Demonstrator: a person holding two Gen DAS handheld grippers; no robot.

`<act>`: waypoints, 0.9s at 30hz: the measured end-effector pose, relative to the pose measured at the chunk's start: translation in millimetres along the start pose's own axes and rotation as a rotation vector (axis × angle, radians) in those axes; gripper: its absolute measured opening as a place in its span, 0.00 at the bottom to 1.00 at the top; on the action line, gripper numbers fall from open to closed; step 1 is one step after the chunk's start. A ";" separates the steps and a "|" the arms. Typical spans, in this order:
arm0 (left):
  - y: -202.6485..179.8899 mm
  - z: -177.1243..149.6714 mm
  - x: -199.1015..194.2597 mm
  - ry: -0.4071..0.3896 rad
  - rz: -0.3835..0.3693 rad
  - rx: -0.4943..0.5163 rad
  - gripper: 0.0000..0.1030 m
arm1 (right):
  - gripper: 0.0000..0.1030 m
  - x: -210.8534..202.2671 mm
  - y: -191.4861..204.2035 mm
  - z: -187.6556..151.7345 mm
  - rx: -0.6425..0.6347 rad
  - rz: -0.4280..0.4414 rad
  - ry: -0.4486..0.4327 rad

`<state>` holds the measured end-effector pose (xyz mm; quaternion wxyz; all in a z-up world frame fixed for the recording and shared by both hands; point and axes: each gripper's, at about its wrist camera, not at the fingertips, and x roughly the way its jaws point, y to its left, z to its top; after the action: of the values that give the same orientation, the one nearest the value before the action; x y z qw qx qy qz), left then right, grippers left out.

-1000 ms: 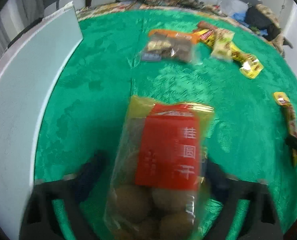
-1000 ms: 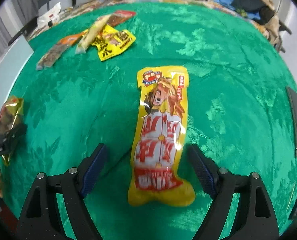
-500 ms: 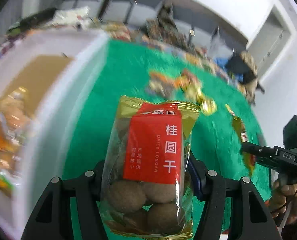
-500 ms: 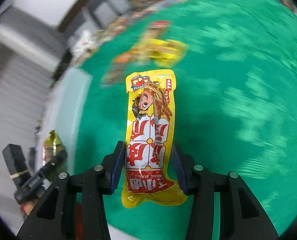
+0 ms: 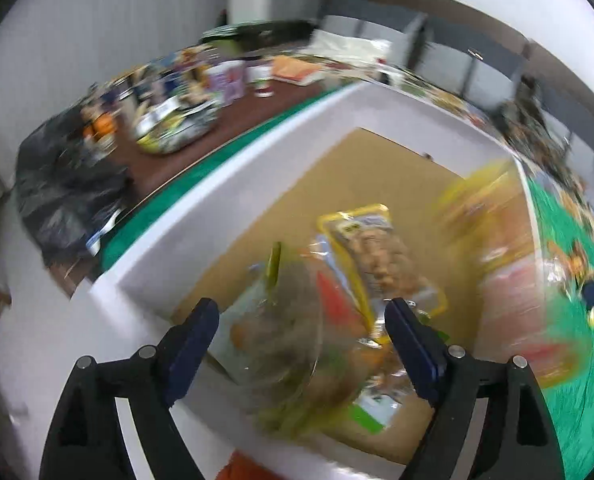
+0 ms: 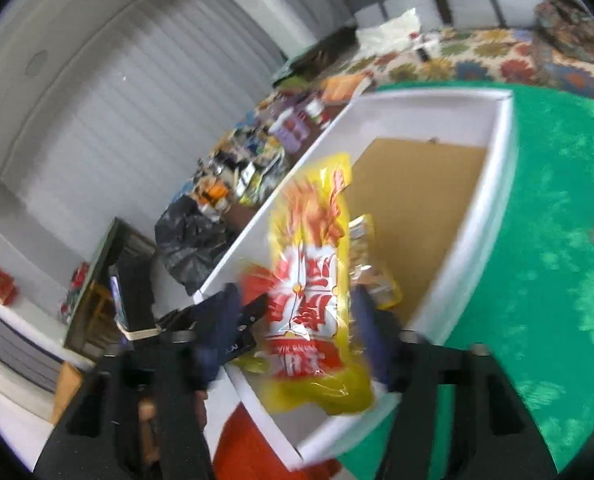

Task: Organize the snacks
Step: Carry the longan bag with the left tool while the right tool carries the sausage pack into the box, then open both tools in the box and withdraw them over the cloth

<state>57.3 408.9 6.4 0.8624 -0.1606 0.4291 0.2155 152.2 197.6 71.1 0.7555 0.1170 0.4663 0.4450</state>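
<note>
Two claws over one white, brown-floored cardboard box [image 5: 257, 184] on the green-clothed table [image 6: 557, 240].
Left claw [image 5: 301, 344] is opening, its blurred clear snack bag [image 5: 281, 344] loose between the jaws above packets inside; right claw [image 6: 297, 320] is opening around a yellow-and-red sausage packet [image 6: 313, 280] at the box's near end.

The long yellow-and-red snack packet [image 6: 311, 292] is glossy plastic film, creased and catching highlights. The clear cellophane bag of brown round fruit [image 5: 293, 344] is shiny and crinkled, blurred in the left wrist view. The white rectangular box [image 6: 497, 184] has smooth matt walls like painted board, and its floor is flat, dull brown cardboard. The green tablecloth [image 6: 549, 272] is a soft woven cloth with a faint raised pattern. The black gripper frames [image 5: 109, 404] look like matt moulded plastic, with dark blue, smooth finger pads [image 5: 413, 352]. Far left, a black bag [image 6: 189, 236] is glossy, wrinkled plastic.
</note>
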 end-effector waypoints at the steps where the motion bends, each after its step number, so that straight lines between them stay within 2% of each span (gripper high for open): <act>1: 4.7 -1.7 -3.2 -0.010 -0.003 -0.025 0.83 | 0.66 8.0 0.2 -2.6 0.003 -0.008 0.020; 4: -0.1 -9.5 -17.5 -0.070 -0.028 -0.061 0.89 | 0.65 -1.9 -18.8 -17.4 0.001 -0.040 -0.008; 6: -16.9 -13.5 -32.6 -0.110 -0.075 -0.040 0.93 | 0.66 -23.3 -47.3 -31.4 -0.026 -0.125 -0.053; 8: -45.3 -17.3 -46.5 -0.140 -0.150 0.003 0.97 | 0.66 -51.7 -88.8 -58.7 -0.062 -0.290 -0.093; 11: -95.0 -24.7 -61.2 -0.149 -0.275 0.074 1.00 | 0.66 -97.2 -166.9 -99.5 -0.037 -0.562 -0.093; 14: -161.4 -43.0 -62.3 -0.103 -0.404 0.174 1.00 | 0.66 -154.0 -238.1 -140.9 0.071 -0.781 -0.094; 17: -234.6 -70.9 -39.2 0.015 -0.475 0.297 1.00 | 0.66 -213.5 -287.0 -171.0 0.183 -0.914 -0.153; 19: -279.5 -92.3 -17.1 0.078 -0.492 0.370 1.00 | 0.66 -241.1 -310.9 -181.0 0.242 -0.972 -0.174; 21: -320.5 -112.2 6.3 0.128 -0.478 0.442 1.00 | 0.66 -251.8 -325.6 -184.4 0.289 -0.996 -0.177; 24: -364.1 -128.9 30.9 0.116 -0.426 0.546 1.00 | 0.66 -266.4 -338.0 -192.4 0.327 -1.013 -0.197; 27: -392.3 -138.8 44.7 0.086 -0.360 0.631 1.00 | 0.66 -266.1 -339.8 -197.2 0.304 -1.031 -0.220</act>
<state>188.1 19.6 -74.2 0.8748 0.0316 0.4750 -0.0896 139.1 -253.3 -76.2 0.8945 0.0272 0.4406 -0.0700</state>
